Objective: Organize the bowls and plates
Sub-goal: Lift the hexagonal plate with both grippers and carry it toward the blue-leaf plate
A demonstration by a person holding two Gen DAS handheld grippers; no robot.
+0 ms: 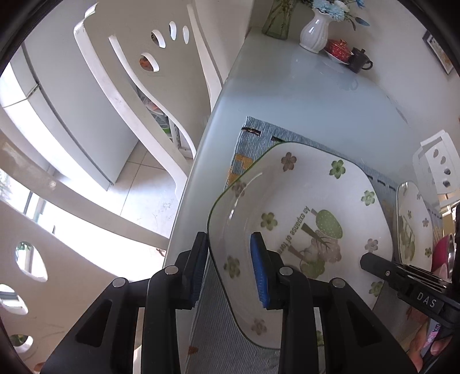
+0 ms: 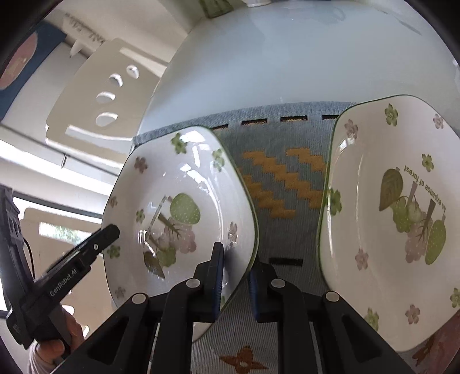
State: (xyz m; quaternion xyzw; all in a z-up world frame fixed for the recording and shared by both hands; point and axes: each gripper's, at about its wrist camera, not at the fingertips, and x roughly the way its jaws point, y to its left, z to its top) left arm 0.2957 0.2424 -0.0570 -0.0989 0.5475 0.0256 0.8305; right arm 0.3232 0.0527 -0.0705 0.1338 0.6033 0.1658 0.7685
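Note:
A square white plate with green flowers and a tree print (image 1: 310, 218) lies on a blue woven placemat (image 1: 258, 135). My left gripper (image 1: 230, 267) straddles its left rim, one blue pad outside and one inside, with a gap on both sides. My right gripper (image 2: 235, 276) straddles the right rim of the same plate (image 2: 178, 213), its jaws close around the edge. A second matching plate (image 2: 396, 218) lies to the right on the placemat (image 2: 281, 178); its edge shows in the left wrist view (image 1: 414, 224).
The glass table (image 1: 316, 95) carries a white vase (image 1: 314, 31), a green glass vase (image 1: 277, 20), a red cup on a saucer (image 1: 339, 49) and a dark teapot (image 1: 359, 60) at the far end. White chairs (image 1: 129, 86) stand at the left.

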